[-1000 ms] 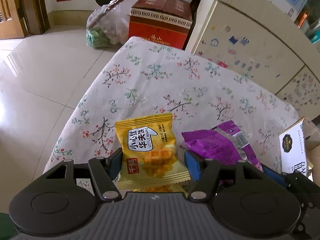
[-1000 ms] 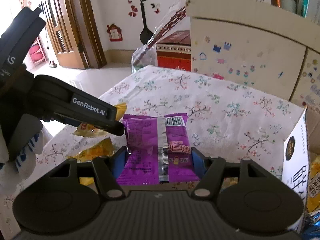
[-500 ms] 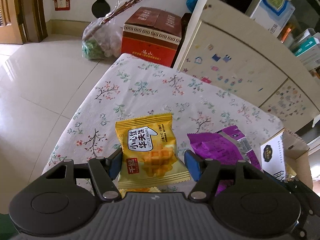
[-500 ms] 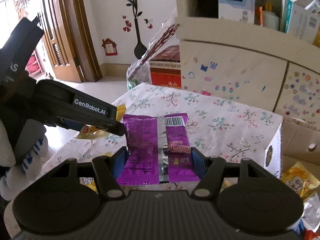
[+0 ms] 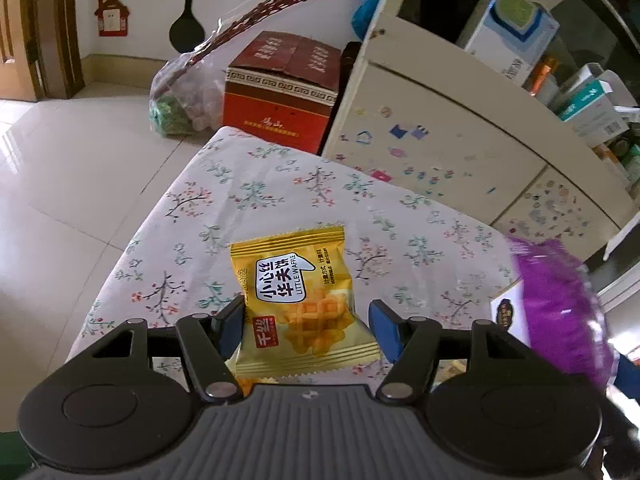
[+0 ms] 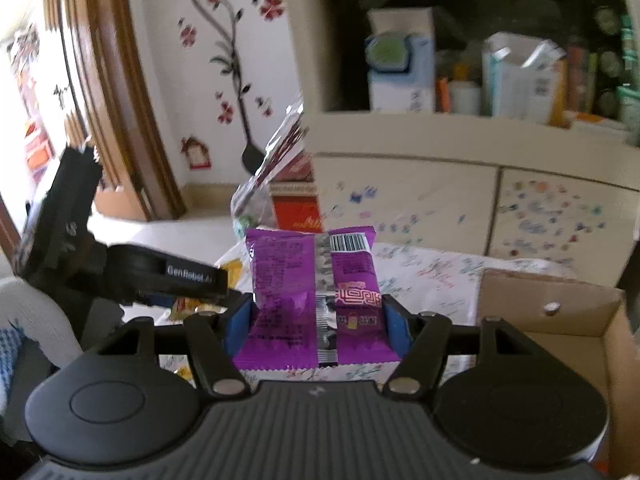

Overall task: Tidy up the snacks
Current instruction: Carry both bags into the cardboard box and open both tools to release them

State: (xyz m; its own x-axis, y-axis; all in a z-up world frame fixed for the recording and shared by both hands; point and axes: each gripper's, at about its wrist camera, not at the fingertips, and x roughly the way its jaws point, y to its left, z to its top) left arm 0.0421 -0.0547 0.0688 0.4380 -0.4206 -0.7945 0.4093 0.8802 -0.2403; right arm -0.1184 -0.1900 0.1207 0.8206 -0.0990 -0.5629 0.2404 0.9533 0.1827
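My left gripper (image 5: 306,330) is shut on a yellow Little Waffle packet (image 5: 300,304) and holds it above the floral tablecloth (image 5: 280,200). My right gripper (image 6: 318,330) is shut on a purple snack packet (image 6: 316,292), held upright in the air; it shows blurred at the right of the left wrist view (image 5: 560,304). The left gripper's body (image 6: 132,272) is at the left of the right wrist view. An open cardboard box (image 6: 552,320) stands to the right of the purple packet.
A red carton (image 5: 280,92) and a clear plastic bag (image 5: 180,100) sit on the floor beyond the table. A cream cabinet (image 5: 460,140) with stickers and cluttered shelves stands behind the table. Another yellow packet (image 6: 188,304) lies on the table under the left gripper.
Both grippers have risen with their packets. The right gripper has lifted and swung toward the cardboard box; the purple packet now blurs at the right of the left wrist view.
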